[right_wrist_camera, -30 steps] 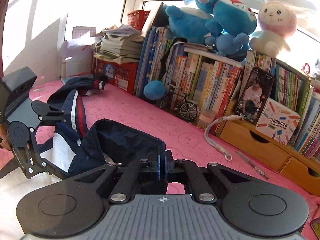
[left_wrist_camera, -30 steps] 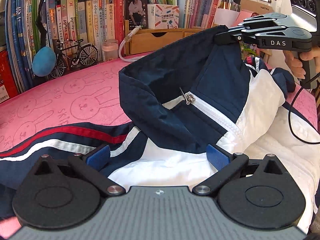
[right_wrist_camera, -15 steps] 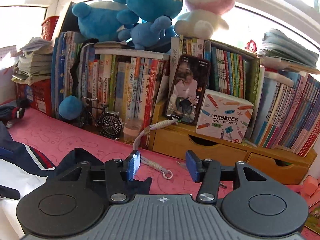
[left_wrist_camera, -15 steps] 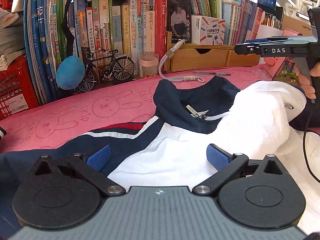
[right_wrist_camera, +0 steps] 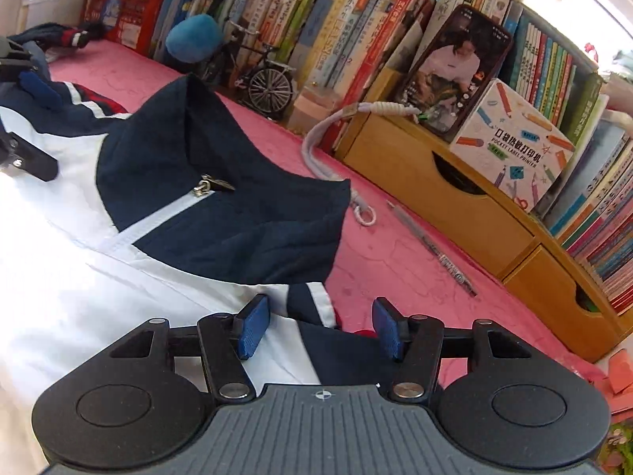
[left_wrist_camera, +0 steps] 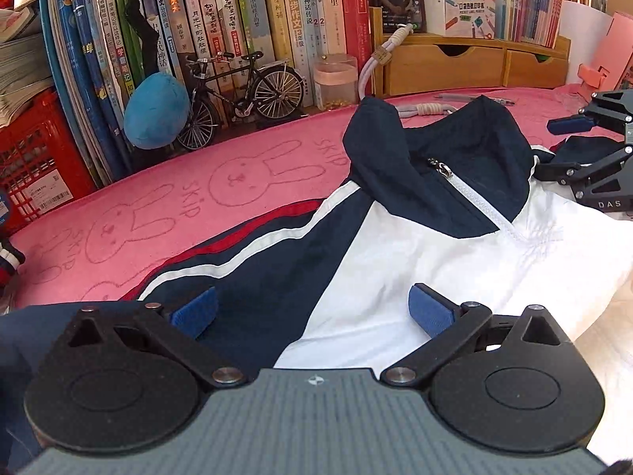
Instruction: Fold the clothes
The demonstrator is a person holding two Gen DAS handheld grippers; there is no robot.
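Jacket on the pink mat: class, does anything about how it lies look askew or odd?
Yes. The jacket lies crooked and rumpled; its navy collar stands up, bunched, instead of lying flat, and a sleeve trails sideways.

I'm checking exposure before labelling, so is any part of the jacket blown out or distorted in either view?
Right wrist view: the jacket's white panel is overexposed at left, and the books bow with fisheye distortion. Left wrist view: evenly lit, zipper sharp.

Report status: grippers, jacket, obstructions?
Left gripper open, right gripper open, both empty. Jacket flat on pink mat, collar up, unfolded. Cord and pen beside collar.
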